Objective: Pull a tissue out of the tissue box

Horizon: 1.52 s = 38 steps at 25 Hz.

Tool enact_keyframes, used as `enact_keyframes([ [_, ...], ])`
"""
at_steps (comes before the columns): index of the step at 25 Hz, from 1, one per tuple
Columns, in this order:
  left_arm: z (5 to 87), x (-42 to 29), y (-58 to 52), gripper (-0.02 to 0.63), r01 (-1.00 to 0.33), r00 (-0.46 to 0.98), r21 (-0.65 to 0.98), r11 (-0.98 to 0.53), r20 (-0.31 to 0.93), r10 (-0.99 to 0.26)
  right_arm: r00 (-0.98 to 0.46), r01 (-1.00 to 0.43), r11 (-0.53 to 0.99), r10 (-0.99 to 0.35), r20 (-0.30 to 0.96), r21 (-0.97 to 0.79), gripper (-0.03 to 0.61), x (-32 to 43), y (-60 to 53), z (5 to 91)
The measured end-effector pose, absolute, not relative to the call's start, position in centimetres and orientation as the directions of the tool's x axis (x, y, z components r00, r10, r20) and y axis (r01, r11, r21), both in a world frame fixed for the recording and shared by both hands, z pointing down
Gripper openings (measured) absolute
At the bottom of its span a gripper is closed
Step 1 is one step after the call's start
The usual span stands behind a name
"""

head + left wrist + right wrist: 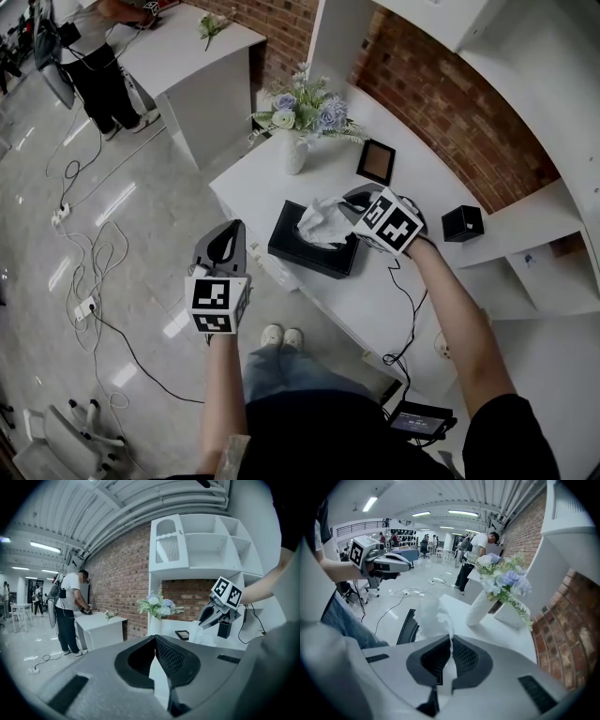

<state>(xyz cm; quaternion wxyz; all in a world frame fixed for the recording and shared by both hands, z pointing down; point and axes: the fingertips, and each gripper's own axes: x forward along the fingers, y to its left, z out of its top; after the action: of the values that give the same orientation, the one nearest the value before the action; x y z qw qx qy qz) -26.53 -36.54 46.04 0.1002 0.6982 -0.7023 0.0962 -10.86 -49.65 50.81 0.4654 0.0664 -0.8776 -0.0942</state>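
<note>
The jaws of the right gripper (347, 223) (451, 638) are closed on a crumpled white paper tissue (319, 223) (431, 616), with a thin fold of it pinched between their tips. The jaws of the left gripper (227, 227) (154, 637) meet at the tips and grip nothing.

The tissue rises from the middle of the top of a black rectangular tissue box (323, 261) (408, 627). From there it leans up and to the right in the head view, towards the right gripper, its loose bunched part spread over the box top. Its lower end is still in the box. In the right gripper view it stretches away from the jaws and down to the box.

The box lies flat on the white bench (253, 187), close to the front edge. In the head view its long axis runs from upper left to lower right, roughly along that edge.

The left gripper hangs over the floor, off the bench and to the left of the box, well apart from it and pointing towards the bench.

Behind the box stand a white vase of pale blue and white flowers (294, 150), a small dark picture frame (376, 161) and a small black cube-shaped container (463, 223).
</note>
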Motion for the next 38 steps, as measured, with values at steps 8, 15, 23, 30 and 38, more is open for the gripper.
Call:
enact_keyframes([
  [8,45.0,-26.2,-36.9,0.009,-1.000,0.013,-0.003,-0.014,0.251,-0.968,-0.599,-0.049,0.969,-0.222,0.769,0.242,0.002,-10.7,-49.0,48.1],
  [15,43.7,-25.5,-38.2,0.009,-0.999,0.039,-0.008,-0.042,0.218,-0.975,-0.774,-0.238,0.953,-0.304,0.556,0.190,0.002,-9.6,-49.1,40.6],
  [23,41.6,-23.7,-40.1,0.009,-0.996,0.081,-0.023,-0.086,0.177,-0.981,-0.823,-0.563,0.826,-0.557,0.114,-0.030,0.002,-4.7,-49.7,32.7],
  [30,39.9,-21.4,-41.4,0.009,-0.991,0.125,-0.037,-0.131,0.141,-0.982,-0.665,-0.726,0.668,-0.743,-0.082,-0.166,0.002,0.9,-47.8,33.3],
  [38,39.3,-18.8,-42.2,0.009,-0.982,0.174,-0.051,-0.182,0.132,-0.976,-0.545,-0.810,0.529,-0.839,-0.009,-0.253,0.002,5.0,-46.3,39.6],
])
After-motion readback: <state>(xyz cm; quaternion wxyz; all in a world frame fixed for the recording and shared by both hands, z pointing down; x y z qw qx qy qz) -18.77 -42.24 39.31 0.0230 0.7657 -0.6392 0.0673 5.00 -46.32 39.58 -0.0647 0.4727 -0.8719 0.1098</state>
